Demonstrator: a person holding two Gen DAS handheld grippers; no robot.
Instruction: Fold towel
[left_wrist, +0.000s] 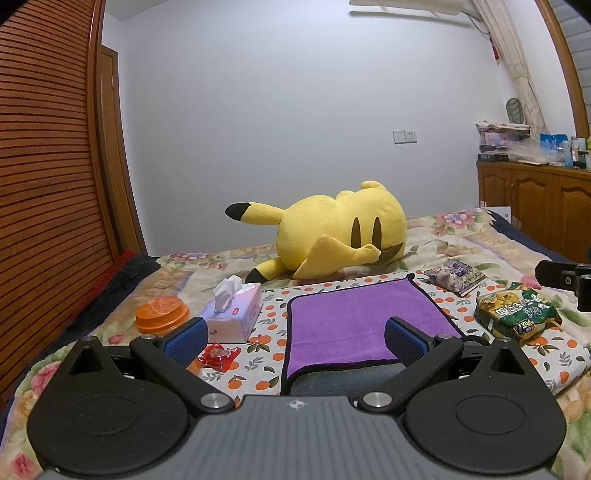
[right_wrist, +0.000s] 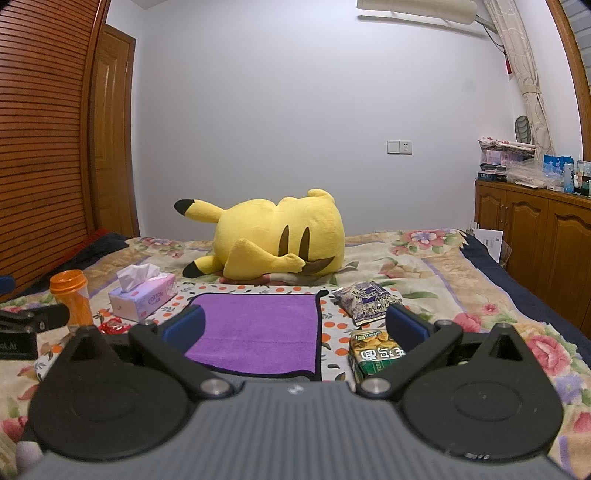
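A purple towel (left_wrist: 354, 321) with a dark hem lies flat on an orange-dotted cloth (left_wrist: 271, 321) on the bed. Its near edge shows a grey underside. It also shows in the right wrist view (right_wrist: 258, 328). My left gripper (left_wrist: 295, 339) is open and empty, hovering at the towel's near edge with its blue pads either side of the left part. My right gripper (right_wrist: 295, 326) is open and empty, above the towel's near right part. The right gripper's body shows at the far right of the left wrist view (left_wrist: 565, 280), and the left gripper's body at the left of the right wrist view (right_wrist: 26, 325).
A tissue box (left_wrist: 236, 314), an orange-lidded jar (left_wrist: 160, 314) and a red candy wrapper (left_wrist: 218, 356) lie left of the towel. A green snack bag (left_wrist: 517, 314) and a purple packet (left_wrist: 456, 275) lie right. A yellow plush (left_wrist: 332, 232) lies behind. A wooden cabinet (right_wrist: 535, 236) stands right.
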